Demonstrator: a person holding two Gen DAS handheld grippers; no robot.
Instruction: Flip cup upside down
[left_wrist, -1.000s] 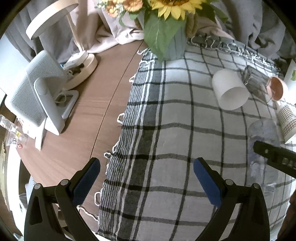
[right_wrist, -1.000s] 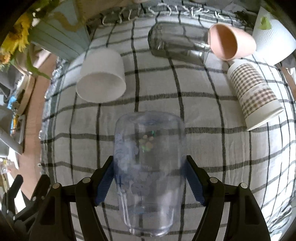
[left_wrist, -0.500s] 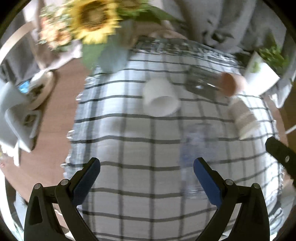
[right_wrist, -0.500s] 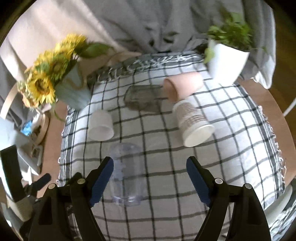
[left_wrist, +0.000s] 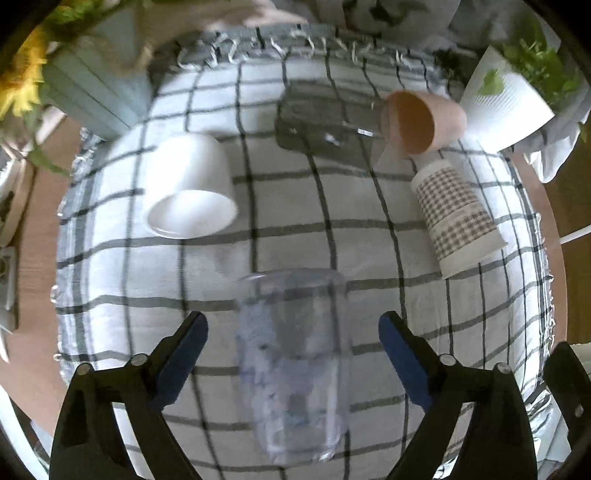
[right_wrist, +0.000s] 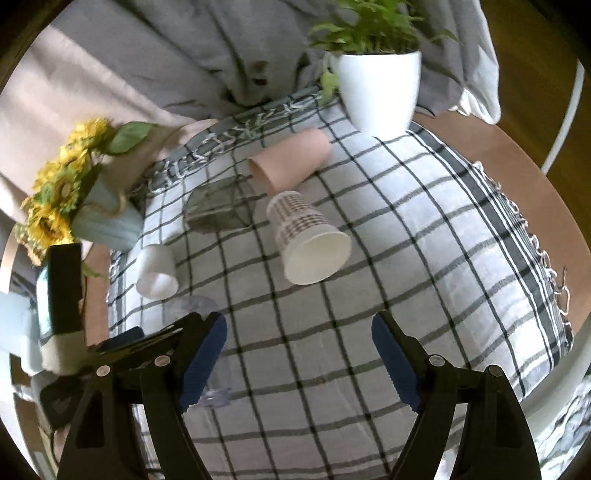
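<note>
A clear plastic cup (left_wrist: 295, 354) stands upside down on the checked cloth (left_wrist: 303, 236), between the open jaws of my left gripper (left_wrist: 291, 354), which do not touch it. In the right wrist view the cup (right_wrist: 192, 310) shows partly behind the left gripper (right_wrist: 155, 339). My right gripper (right_wrist: 299, 354) is open and empty above the cloth (right_wrist: 388, 236), to the right of the cup.
On the cloth lie a white cup (left_wrist: 188, 184), a dark glass (left_wrist: 321, 129), a pink cup (left_wrist: 421, 122) and a patterned paper cup (left_wrist: 454, 214), all on their sides. A sunflower vase (right_wrist: 99, 218) and a white plant pot (right_wrist: 376, 88) stand at the back.
My right gripper let go of the clear cup and pulled back to the right. My left gripper swung right and now straddles the cup with open jaws.
</note>
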